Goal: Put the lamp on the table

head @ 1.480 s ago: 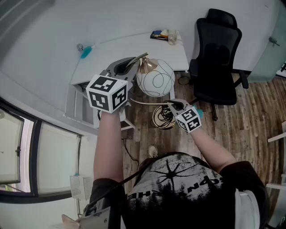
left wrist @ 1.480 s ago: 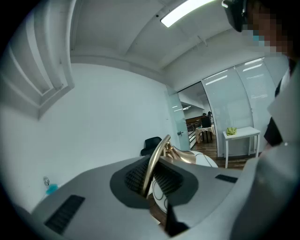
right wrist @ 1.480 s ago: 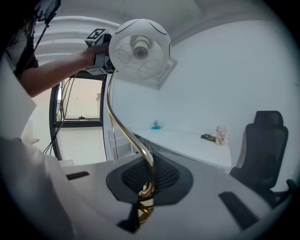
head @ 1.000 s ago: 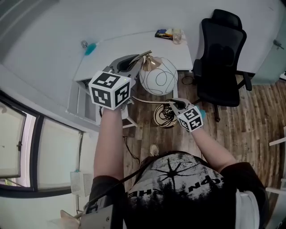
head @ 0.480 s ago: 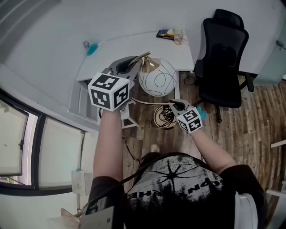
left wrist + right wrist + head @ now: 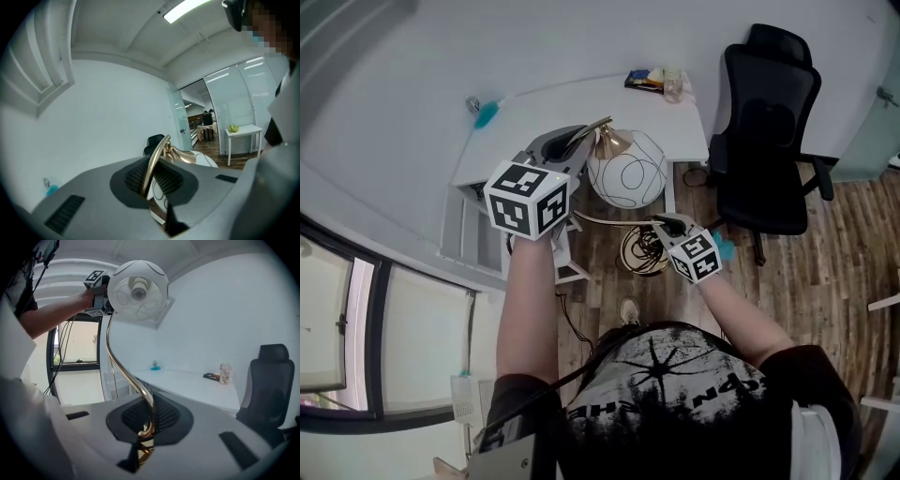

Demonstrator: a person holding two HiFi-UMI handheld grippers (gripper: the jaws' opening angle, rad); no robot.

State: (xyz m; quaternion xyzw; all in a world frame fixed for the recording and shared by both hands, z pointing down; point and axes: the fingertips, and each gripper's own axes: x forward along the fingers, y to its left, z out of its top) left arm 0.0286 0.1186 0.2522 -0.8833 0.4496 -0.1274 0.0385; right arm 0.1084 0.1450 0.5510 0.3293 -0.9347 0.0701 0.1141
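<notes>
We are holding the lamp (image 6: 626,169), a white globe on a curved brass stem, at the front edge of the smooth white bench (image 6: 572,105). The left hand-held gripper (image 6: 570,142) and the right hand-held gripper (image 6: 668,222) are both pinching its thin stem tight.

A: That lamp (image 6: 619,161), what does its globe shade (image 6: 630,176) hide?
B: Part of the tabletop's (image 6: 553,112) near edge. In the left claw's (image 6: 152,180) own view, the claw body covers most of the shade.
A: The small things (image 6: 654,79) beyond the shade, on the far corner?
B: Too small to name. The dark coil (image 6: 642,247) under the shade: cord or base, I can't tell.
</notes>
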